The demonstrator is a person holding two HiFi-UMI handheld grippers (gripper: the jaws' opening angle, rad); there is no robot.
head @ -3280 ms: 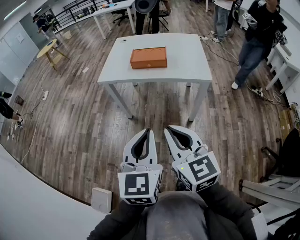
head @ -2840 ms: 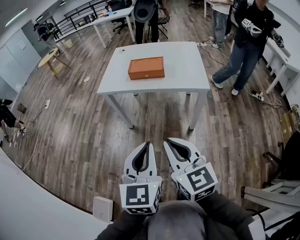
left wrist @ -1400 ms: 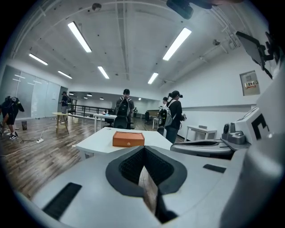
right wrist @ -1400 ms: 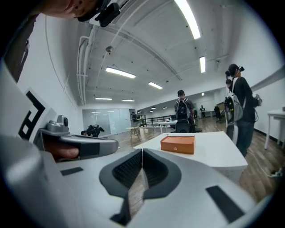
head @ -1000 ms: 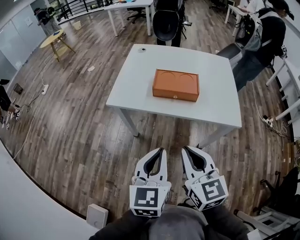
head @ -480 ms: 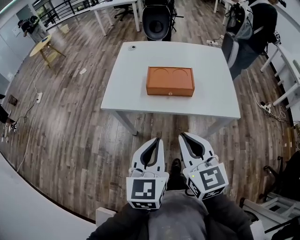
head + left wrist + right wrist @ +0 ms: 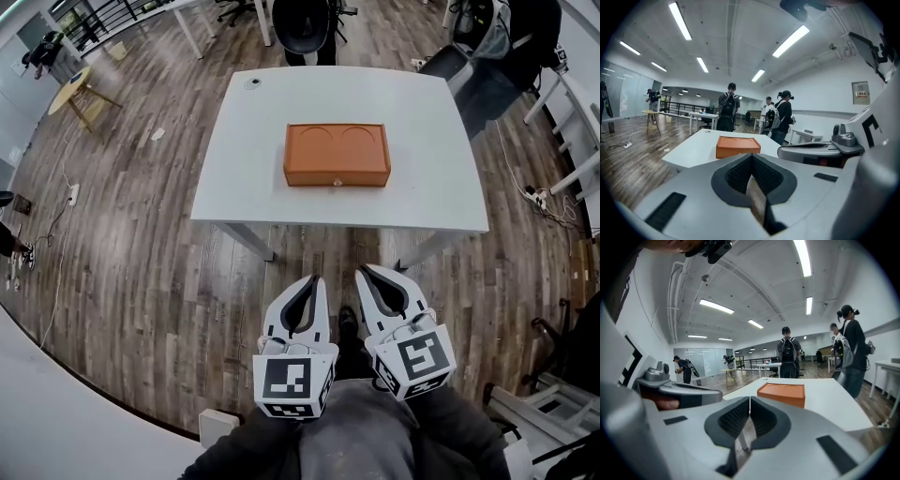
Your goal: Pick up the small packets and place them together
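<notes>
Hanging clenched and empty, left gripper and right gripper sit side by side, well short of the orange box and aimed at it, likely on approach. Small packets: none in view, possibly inside the box. White table carries the box; wood floor all round it, desks and people beyond.

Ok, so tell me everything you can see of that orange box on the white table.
The orange box is a flat, rectangular case with a matte, leather-like look. Its top shows two shallow round shapes side by side, and a small pale stud sits at the middle of its near side. It appears closed. It lies flat, one long side toward the person, around the middle of the white table. Only the table touches it.
</notes>
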